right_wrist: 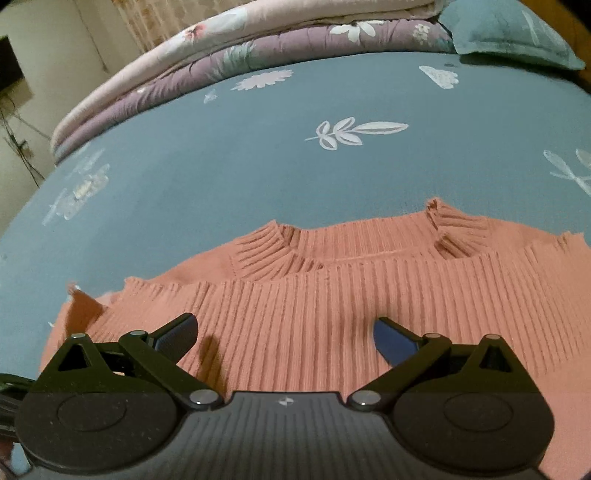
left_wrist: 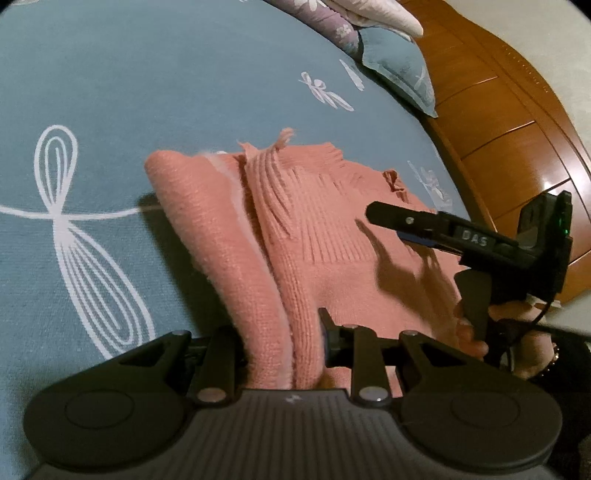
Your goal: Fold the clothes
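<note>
A salmon-pink knit sweater point(left_wrist: 332, 229) lies on the blue-grey bed sheet point(left_wrist: 147, 92). One side of it is lifted into a thick fold that runs down between my left gripper's point(left_wrist: 284, 332) jaws, which are shut on it; only the right finger point(left_wrist: 327, 325) shows, the other is behind the fabric. In the right wrist view the sweater point(right_wrist: 332, 295) shows its ribbed collar and ribbed panel. My right gripper point(right_wrist: 284, 332) hovers just over that panel, open wide, with nothing between its fingers. It also shows from the side as the right gripper point(left_wrist: 388, 218), over the sweater's right part.
Folded quilts point(right_wrist: 221, 55) and a blue-grey pillow point(right_wrist: 509, 33) lie along the bed's far side. A wooden headboard point(left_wrist: 517, 129) borders the bed on the right of the left wrist view. A person's hand point(left_wrist: 472, 332) holds the right gripper's handle.
</note>
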### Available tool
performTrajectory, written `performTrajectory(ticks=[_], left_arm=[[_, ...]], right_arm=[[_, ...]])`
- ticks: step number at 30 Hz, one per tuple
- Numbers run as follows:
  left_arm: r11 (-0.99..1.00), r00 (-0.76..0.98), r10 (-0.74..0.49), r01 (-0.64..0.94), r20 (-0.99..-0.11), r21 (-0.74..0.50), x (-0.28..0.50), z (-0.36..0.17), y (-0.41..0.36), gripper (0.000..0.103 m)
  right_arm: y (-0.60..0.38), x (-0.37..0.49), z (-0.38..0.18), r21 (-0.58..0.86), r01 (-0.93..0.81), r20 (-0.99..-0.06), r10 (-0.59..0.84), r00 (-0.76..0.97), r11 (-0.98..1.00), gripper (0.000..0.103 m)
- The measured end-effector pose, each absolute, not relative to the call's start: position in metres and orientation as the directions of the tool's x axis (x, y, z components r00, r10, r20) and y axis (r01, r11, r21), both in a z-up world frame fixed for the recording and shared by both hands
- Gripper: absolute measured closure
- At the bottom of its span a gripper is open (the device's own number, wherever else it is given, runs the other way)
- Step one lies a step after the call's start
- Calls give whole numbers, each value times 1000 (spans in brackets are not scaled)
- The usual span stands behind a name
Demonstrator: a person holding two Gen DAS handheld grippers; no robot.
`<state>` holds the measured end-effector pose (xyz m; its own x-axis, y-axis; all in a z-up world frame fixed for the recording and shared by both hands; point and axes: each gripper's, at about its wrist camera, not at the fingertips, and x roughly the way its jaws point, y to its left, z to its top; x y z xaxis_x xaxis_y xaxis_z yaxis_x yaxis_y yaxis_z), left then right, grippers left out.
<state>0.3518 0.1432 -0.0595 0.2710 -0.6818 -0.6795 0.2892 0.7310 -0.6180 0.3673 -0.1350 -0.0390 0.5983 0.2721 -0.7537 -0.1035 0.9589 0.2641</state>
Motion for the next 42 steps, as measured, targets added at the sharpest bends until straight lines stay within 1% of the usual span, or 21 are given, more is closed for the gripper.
performTrajectory(ticks=[2,4,8,9,11,13,15,17,20,21,24,27,29,31,34,36,42], left_arm=[[723,267,-691,287,-672,-629,352,-61,145,78],[719,264,-695,288,-669,-633,353,-62,145,78],[712,260,-702,289,-663,-640,354,-63,145,78],[711,257,-703,290,-663,-641,354,-64,145,78],[711,254,-703,289,-664,-641,355,-64,145,78],[713,254,-701,285,-667,-641,356,-64,144,78],[715,254,-699,281,-669,-640,356,-63,144,78],[717,254,-696,277,-671,-639,356,-63,143,78],[721,260,-693,262,-673,-641,356,-63,143,78],[725,263,-689,258,-676,-638,356,-63,142,78],[750,277,-662,257,-697,-610,353,-60,137,78],[774,292,-633,251,-717,-581,351,-56,131,78],[788,303,-616,239,-727,-568,349,-55,128,78],[801,313,-598,221,-738,-556,347,-54,126,78],[827,330,-562,197,-758,-527,344,-49,122,78],[841,339,-540,180,-771,-510,343,-46,118,80],[890,365,-457,190,-811,-415,339,-22,103,85]], right_arm=[[-133,365,-33,249,-91,-774,255,580,964,0],[-132,351,-19,251,-92,-765,256,592,964,0],[-133,343,-8,224,-133,-710,255,656,965,0],[-134,351,-14,227,-110,-729,243,640,968,0],[-145,361,-36,261,-53,-776,243,582,964,0],[-152,344,-29,271,-76,-745,259,614,960,0],[-159,320,-13,280,-67,-734,258,628,958,0],[-171,292,-6,315,-68,-707,282,649,947,0],[-190,265,-22,367,8,-741,287,607,930,0],[-189,262,-18,368,6,-736,287,613,930,0],[-187,252,-7,370,-1,-720,288,631,929,0],[-179,260,2,445,-75,-659,384,647,892,0],[-172,268,-6,489,-108,-664,450,597,866,0],[-167,271,-28,508,-73,-723,472,505,858,0],[-167,255,-23,472,-156,-721,481,499,868,0],[-178,247,-21,481,-161,-723,494,483,862,0],[-225,228,-7,424,-183,-707,450,546,887,0]])
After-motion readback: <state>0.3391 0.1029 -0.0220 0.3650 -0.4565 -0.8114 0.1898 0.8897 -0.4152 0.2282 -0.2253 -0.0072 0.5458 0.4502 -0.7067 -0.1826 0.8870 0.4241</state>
